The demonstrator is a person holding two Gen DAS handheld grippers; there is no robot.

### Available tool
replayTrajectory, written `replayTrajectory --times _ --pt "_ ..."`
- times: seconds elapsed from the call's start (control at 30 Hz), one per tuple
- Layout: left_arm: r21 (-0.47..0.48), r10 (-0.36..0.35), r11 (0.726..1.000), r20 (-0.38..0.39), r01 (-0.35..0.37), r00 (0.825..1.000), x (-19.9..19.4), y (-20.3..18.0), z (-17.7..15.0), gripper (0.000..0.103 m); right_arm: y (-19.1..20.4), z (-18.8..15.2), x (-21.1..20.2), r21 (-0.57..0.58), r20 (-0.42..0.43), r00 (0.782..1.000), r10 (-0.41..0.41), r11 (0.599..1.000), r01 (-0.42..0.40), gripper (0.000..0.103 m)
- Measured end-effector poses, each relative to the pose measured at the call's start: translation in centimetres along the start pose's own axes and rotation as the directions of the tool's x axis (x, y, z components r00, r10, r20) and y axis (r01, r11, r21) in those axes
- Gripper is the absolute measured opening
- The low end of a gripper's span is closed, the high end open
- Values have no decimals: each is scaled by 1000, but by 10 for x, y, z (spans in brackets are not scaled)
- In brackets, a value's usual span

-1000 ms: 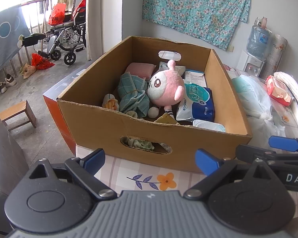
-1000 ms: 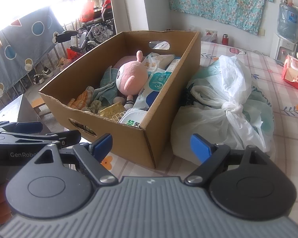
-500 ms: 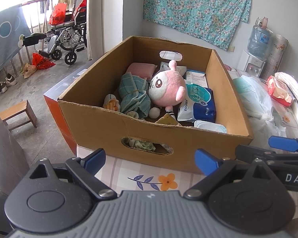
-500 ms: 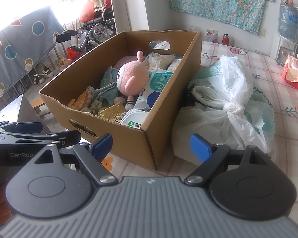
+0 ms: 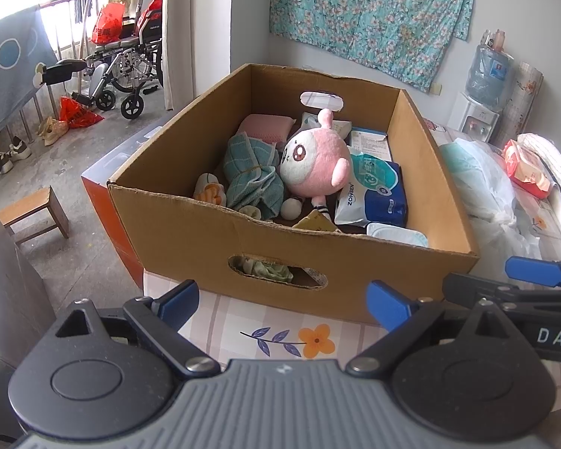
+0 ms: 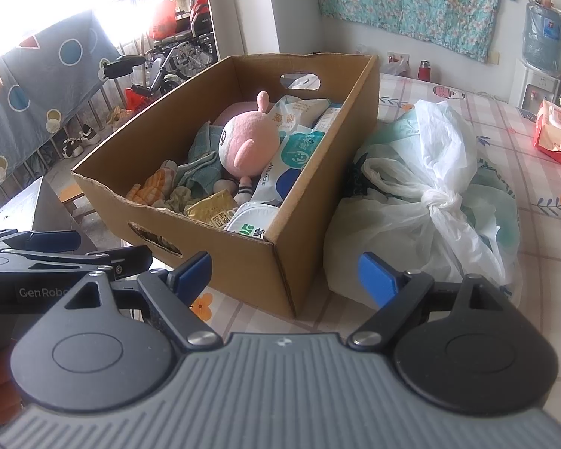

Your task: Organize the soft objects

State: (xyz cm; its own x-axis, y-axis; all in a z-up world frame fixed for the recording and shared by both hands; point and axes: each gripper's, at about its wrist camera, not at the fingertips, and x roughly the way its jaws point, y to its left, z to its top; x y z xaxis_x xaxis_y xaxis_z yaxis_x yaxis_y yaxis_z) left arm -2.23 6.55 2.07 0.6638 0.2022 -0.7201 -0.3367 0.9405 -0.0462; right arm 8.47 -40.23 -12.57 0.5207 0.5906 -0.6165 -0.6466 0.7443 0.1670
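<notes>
While both the left gripper (image 5: 282, 299) and right gripper (image 6: 284, 271) gape empty, the pink plush toy (image 5: 314, 164) lies beyond them inside the cardboard box (image 5: 280, 247).

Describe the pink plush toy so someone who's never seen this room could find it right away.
Look in the open cardboard box on the table. The plush toy lies near the middle, between a bundled teal cloth and a blue-and-white tissue pack. It alone is round, pink, white-faced.

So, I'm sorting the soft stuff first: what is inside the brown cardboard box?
The cardboard box holds a pink plush toy, a teal folded cloth, a blue-and-white wipes pack and small packets. Whatever lies beneath them is covered.
</notes>
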Motion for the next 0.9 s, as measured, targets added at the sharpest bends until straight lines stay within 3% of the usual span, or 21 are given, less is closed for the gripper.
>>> replayTrajectory --times 0.9 --pt "-1 -1 1000 -4 1 1000 0 0 0 97 1 0 -1 0 -1 1000 0 1000 0 86"
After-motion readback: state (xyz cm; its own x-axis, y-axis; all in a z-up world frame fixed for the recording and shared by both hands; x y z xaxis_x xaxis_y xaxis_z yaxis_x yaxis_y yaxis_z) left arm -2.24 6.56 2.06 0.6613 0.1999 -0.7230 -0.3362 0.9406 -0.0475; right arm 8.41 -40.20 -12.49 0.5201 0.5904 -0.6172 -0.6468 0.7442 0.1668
